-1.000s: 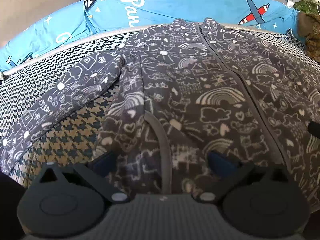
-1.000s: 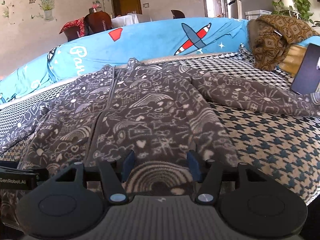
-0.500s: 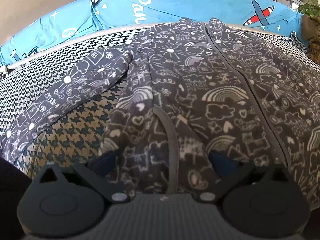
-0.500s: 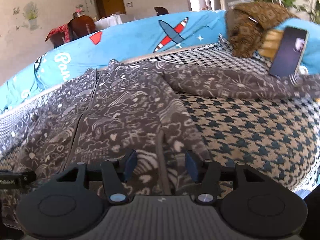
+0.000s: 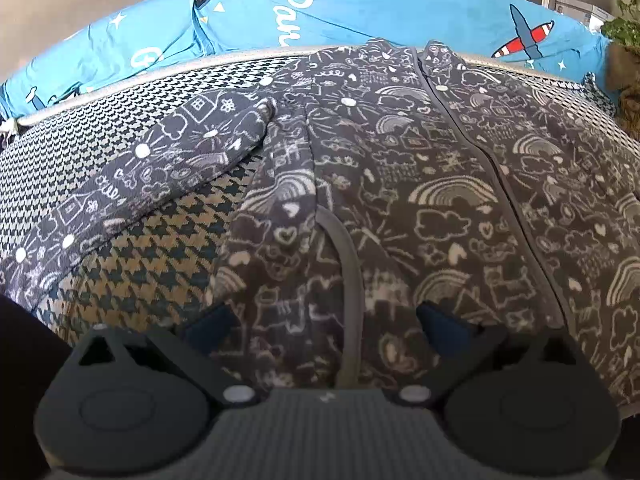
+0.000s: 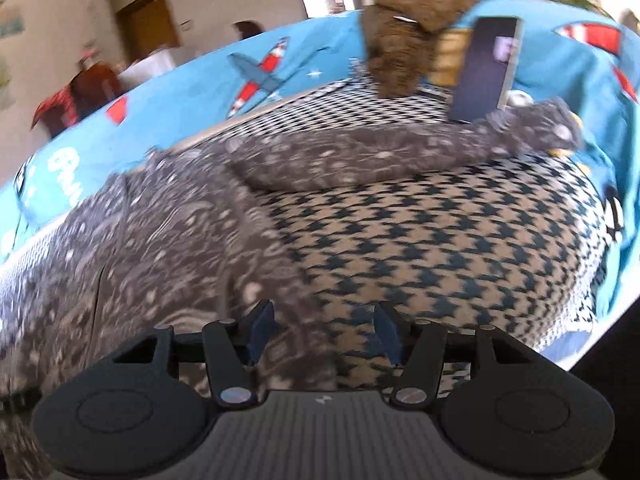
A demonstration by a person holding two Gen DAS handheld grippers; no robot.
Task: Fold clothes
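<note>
- The right claw is open, with nothing between its fingers. A second ago it pointed at the middle of the jacket's bottom edge. Now it has swung to the right, past the jacket's side, and checked couch shows between its fingers.
- The right picture is blurry, so I think this claw is moving fast.
- The left claw is open too. It has hardly moved. Its fingers sit on both sides of a grey seam near the jacket's bottom edge, but they are not pinching it.
- The jacket lies flat on the couch, front side up, zipper shut. One sleeve lies out to the left. The other sleeve reaches far to the right, and its end is near a dark phone leaning on a brown cushion.
- I think the right claw is going for that far sleeve, to fold it in first.
- No fold is made yet, so the job is just starting.
</note>
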